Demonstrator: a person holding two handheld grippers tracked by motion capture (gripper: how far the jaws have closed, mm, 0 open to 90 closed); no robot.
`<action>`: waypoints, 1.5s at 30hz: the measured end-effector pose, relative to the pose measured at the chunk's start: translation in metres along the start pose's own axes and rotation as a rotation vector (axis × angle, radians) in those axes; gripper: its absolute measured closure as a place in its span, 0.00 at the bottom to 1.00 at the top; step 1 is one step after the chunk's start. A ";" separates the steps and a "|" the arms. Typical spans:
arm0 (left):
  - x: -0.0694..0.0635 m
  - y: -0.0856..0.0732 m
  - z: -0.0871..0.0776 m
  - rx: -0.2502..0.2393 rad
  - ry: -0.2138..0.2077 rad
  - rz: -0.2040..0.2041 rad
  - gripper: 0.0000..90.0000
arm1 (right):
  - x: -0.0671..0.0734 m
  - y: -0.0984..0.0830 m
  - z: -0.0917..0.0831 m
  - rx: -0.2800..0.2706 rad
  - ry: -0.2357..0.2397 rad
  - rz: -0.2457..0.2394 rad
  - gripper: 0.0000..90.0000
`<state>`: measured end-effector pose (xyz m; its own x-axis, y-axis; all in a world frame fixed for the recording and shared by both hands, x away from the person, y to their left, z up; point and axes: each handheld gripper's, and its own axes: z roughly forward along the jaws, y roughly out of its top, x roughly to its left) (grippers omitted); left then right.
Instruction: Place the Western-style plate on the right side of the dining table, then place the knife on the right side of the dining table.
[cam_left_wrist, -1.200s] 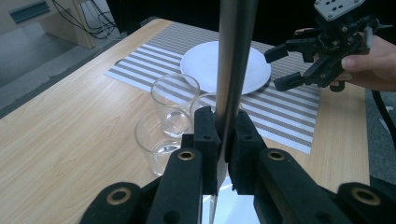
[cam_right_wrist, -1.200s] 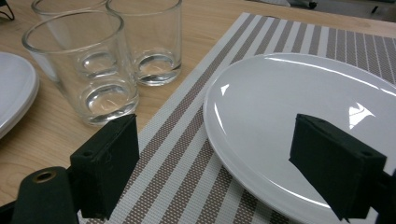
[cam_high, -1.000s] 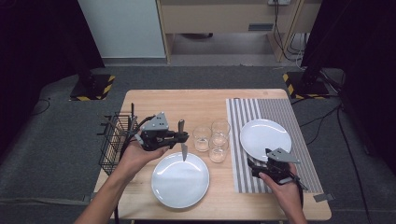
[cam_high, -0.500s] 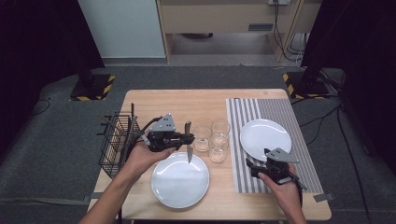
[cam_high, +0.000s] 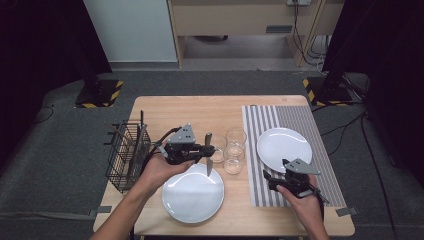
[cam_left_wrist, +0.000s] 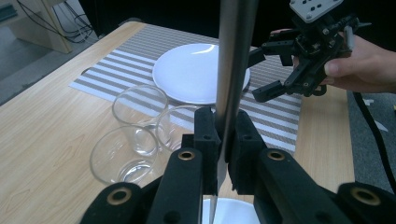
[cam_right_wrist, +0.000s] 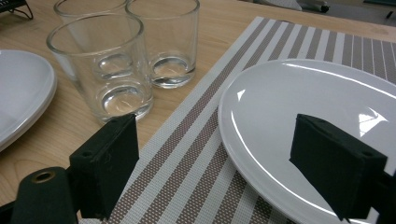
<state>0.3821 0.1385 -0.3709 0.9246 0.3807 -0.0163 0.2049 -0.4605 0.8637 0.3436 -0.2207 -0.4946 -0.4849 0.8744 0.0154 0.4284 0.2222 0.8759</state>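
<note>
Above the round white plate (cam_high: 192, 194) on bare wood, left gripper (cam_high: 207, 153) clamps a steel table knife (cam_high: 208, 153) upright, blade down. Right gripper (cam_high: 272, 181) waits w/ jaws wide, empty, near striped placemat (cam_high: 320, 165). Step: carrying cutlery. Next, probably: lay it beside the mat's plate, clear of 3 glasses (cam_high: 231, 150).

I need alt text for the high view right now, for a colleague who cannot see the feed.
The left hand-held gripper holds a table knife upright, blade down, above the far edge of a white plate on the wooden table. Three empty glasses stand beside it; a wire basket sits at the left. The right hand-held gripper, open, rests on a striped placemat near a second plate.
</note>
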 end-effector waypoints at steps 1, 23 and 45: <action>-0.001 0.000 0.001 0.000 0.001 0.002 0.93 | 0.001 0.001 0.000 -0.002 0.001 -0.003 0.17; -0.002 0.001 0.006 -0.032 0.006 0.000 0.93 | 0.033 0.036 -0.003 0.001 0.159 -0.143 0.28; -0.009 -0.008 0.007 -0.022 -0.007 0.004 0.93 | 0.066 0.048 0.008 0.030 0.321 -0.224 0.45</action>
<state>0.3743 0.1328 -0.3812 0.9276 0.3731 -0.0159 0.1938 -0.4445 0.8746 0.3380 -0.1493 -0.4557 -0.7810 0.6242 -0.0201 0.3044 0.4087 0.8604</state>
